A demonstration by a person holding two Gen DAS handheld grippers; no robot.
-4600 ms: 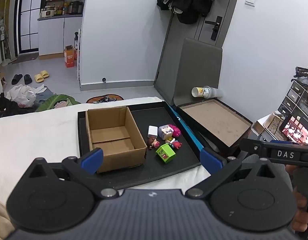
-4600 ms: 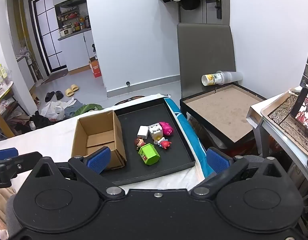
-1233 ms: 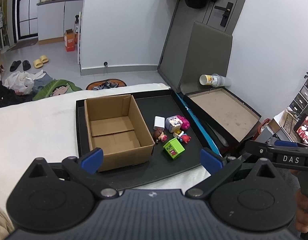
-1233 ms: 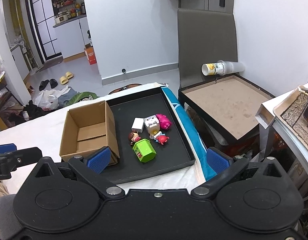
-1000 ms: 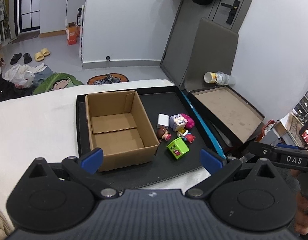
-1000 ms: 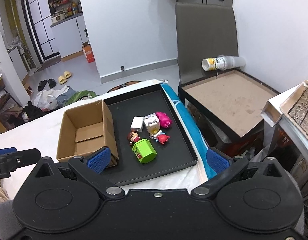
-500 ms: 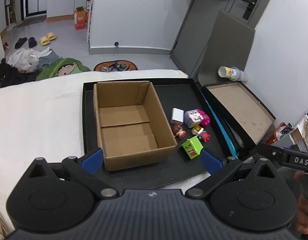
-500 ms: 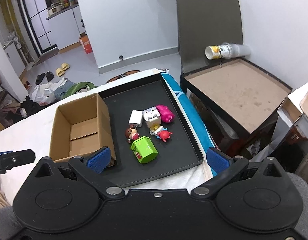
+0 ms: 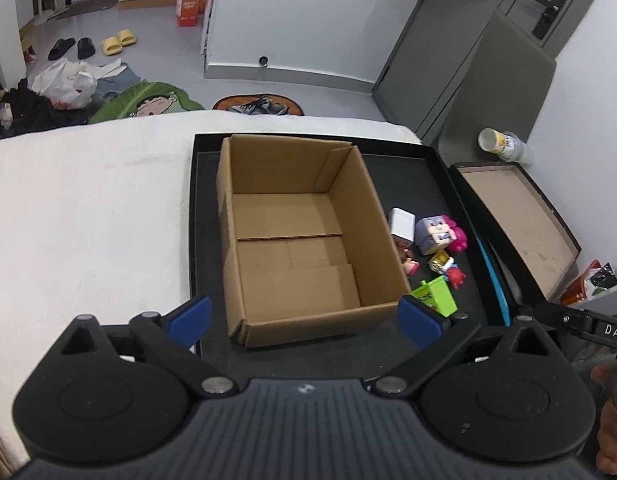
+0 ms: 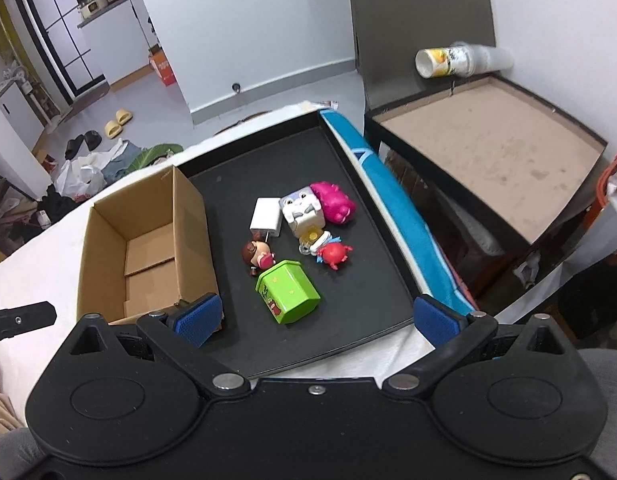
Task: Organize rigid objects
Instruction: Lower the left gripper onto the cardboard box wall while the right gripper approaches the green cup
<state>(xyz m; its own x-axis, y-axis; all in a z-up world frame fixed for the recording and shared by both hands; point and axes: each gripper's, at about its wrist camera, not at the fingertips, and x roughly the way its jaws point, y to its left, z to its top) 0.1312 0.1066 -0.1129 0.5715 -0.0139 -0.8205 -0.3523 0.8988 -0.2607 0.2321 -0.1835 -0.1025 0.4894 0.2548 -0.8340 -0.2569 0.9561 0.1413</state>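
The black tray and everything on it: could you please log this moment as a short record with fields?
tray: black tray on a white surface
container: cardboard box, open top, nothing inside, on the tray's left part
toys: green box toy, white block, grey cube figure, pink toy, red figure, brown-haired doll, clustered beside the box
left gripper: open, holding nothing
right gripper: open, holding nothing

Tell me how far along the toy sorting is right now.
Nothing is packed yet: the cardboard box on the black tray is empty. Neither the left gripper nor the right gripper holds anything; both have jaws open. All the toys remain beside the box, including the green block, white cube and pink toy.
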